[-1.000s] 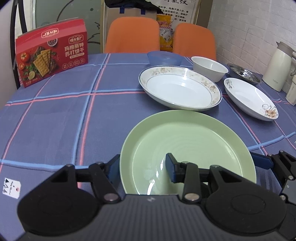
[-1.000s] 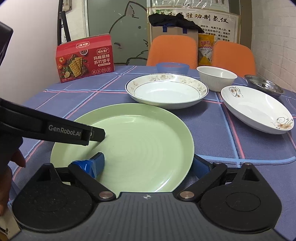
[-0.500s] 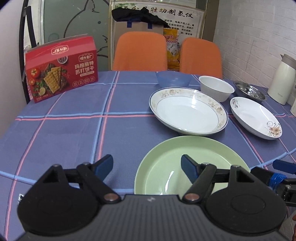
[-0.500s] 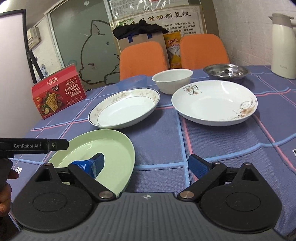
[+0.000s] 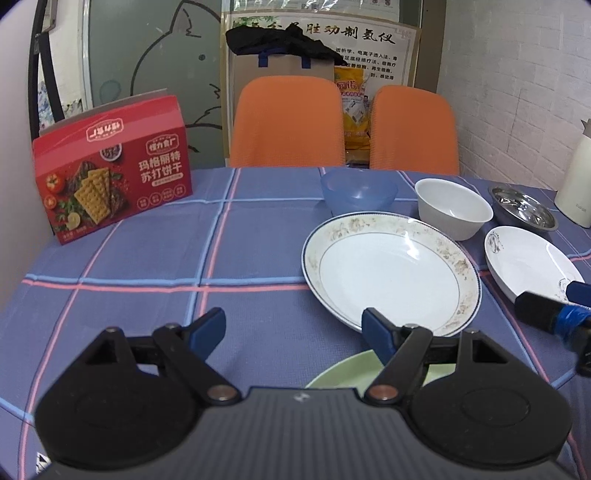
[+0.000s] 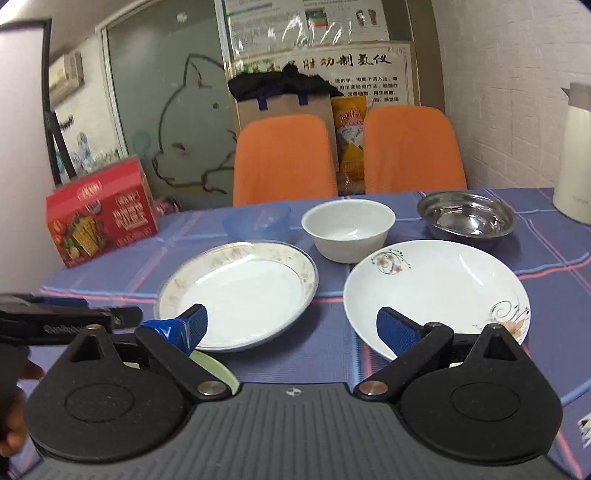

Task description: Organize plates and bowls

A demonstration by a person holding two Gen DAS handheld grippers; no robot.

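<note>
Both tools pulled back from green plate (image 5: 343,373), left tool (image 5: 293,328) and right tool (image 6: 291,326) spread wide, bowls empty.

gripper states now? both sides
Left tongs: open, holding nothing, above the green plate.
Right tongs: open, holding nothing, facing the two white plates.

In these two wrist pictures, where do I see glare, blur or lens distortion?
Left wrist view: sharp, with a small light streak on the gold-rimmed plate and fisheye bending of the tablecloth lines. Right wrist view: softer; the red box print is smeared, the steel bowl mirrors bright light, and the wall poster's plastic film shows glare.
</note>
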